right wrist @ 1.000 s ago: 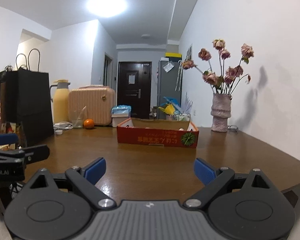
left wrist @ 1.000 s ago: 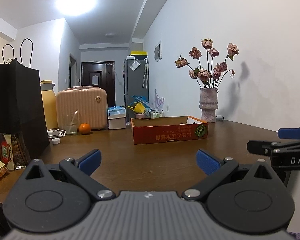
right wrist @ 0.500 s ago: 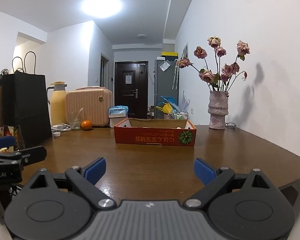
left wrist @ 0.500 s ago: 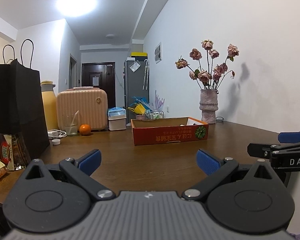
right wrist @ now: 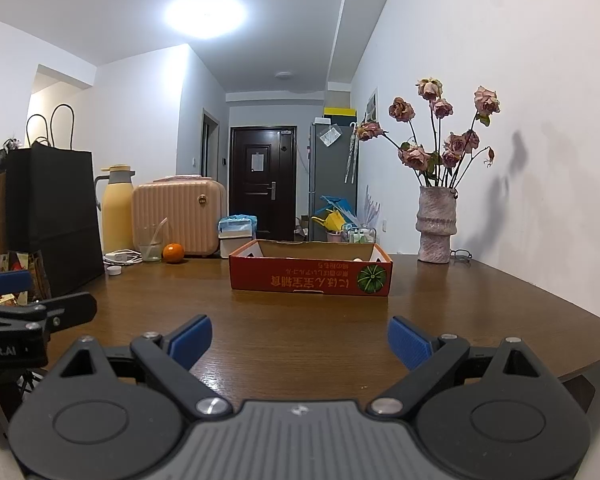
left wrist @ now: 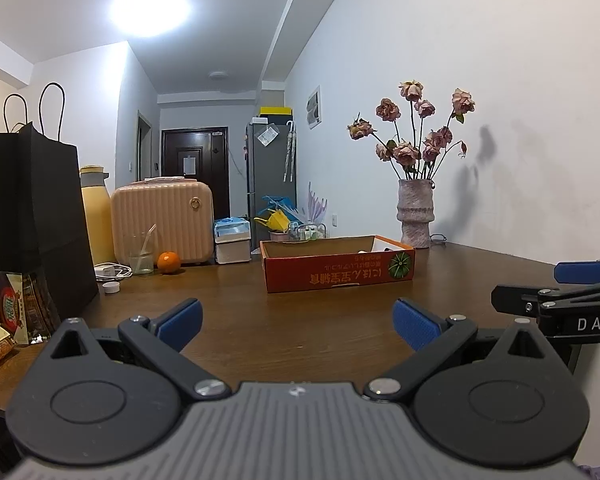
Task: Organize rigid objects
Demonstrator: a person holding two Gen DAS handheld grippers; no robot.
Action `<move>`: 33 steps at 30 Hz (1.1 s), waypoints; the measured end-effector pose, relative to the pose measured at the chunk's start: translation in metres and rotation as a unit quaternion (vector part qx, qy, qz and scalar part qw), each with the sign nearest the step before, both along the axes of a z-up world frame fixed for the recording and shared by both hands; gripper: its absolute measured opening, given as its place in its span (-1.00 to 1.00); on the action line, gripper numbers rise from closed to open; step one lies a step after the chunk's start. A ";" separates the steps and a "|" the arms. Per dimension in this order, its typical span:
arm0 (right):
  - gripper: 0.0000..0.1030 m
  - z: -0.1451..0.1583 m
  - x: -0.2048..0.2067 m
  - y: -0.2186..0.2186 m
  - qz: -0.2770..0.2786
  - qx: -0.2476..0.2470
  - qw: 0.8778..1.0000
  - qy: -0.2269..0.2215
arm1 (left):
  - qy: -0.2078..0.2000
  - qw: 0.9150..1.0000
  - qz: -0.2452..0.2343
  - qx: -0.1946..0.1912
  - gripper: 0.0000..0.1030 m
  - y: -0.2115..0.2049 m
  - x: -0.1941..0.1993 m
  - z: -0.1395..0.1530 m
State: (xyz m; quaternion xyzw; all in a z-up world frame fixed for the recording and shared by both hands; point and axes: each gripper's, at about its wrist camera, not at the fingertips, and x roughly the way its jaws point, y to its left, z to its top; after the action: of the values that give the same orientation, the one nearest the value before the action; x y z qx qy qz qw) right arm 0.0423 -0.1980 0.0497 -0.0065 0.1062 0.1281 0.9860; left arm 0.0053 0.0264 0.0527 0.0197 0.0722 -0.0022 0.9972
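Both grippers stood wide open and empty: the left gripper (left wrist: 296, 320) and the right gripper (right wrist: 299, 338) each hovered low over the near edge of the wooden table (right wrist: 480, 304), blue pads spread apart with nothing between them. Each claw showed at the margin of the other's view.

Ahead of them, toward the middle of the table, sat the red cardboard box (right wrist: 310, 276), its printed front wall facing the grippers and its top open. Something pale showed just above its rim at the right end, too little to identify. The box looked light and stiff, though thin cardboard walls would likely buckle under a hard squeeze; a pinch on the upper edge of one wall seemed the soundest hold.

Left of the box lay the loose items: an orange (left wrist: 168, 262), a clear glass (left wrist: 141, 253) with a straw, a small white cap (left wrist: 111, 288), a pale blue-and-white container (left wrist: 232, 241). Behind these stood a pink ribbed case (left wrist: 162, 222) and a yellow thermos (left wrist: 95, 216). Right of the box, against the wall, a vase of dried roses (right wrist: 436, 224) looked fragile and top-heavy.
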 end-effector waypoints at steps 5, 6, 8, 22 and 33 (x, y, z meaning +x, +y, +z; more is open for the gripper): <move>0.84 0.000 0.000 0.000 0.000 0.000 1.000 0.000 | -0.001 1.000 0.000 0.001 1.00 0.001 0.000 0.000; 0.84 0.000 0.000 0.000 0.001 0.000 1.000 0.000 | -0.001 1.000 -0.001 0.001 1.00 0.001 0.000 0.000; 0.84 -0.001 0.000 0.000 0.001 0.000 1.000 0.001 | -0.001 1.000 -0.001 0.001 1.00 0.001 -0.001 0.000; 0.84 -0.002 0.000 -0.001 -0.003 0.003 1.000 0.003 | -0.004 1.000 -0.003 0.004 1.00 0.000 -0.001 0.000; 0.85 -0.003 0.000 -0.001 -0.004 0.003 1.000 0.003 | -0.005 1.000 -0.007 0.008 1.00 -0.001 -0.003 0.001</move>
State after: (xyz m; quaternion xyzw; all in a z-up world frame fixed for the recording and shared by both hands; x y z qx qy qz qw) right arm 0.0421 -0.1990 0.0471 -0.0023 0.1092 0.1247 0.9862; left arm 0.0021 0.0250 0.0538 0.0286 0.0668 -0.0084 0.9973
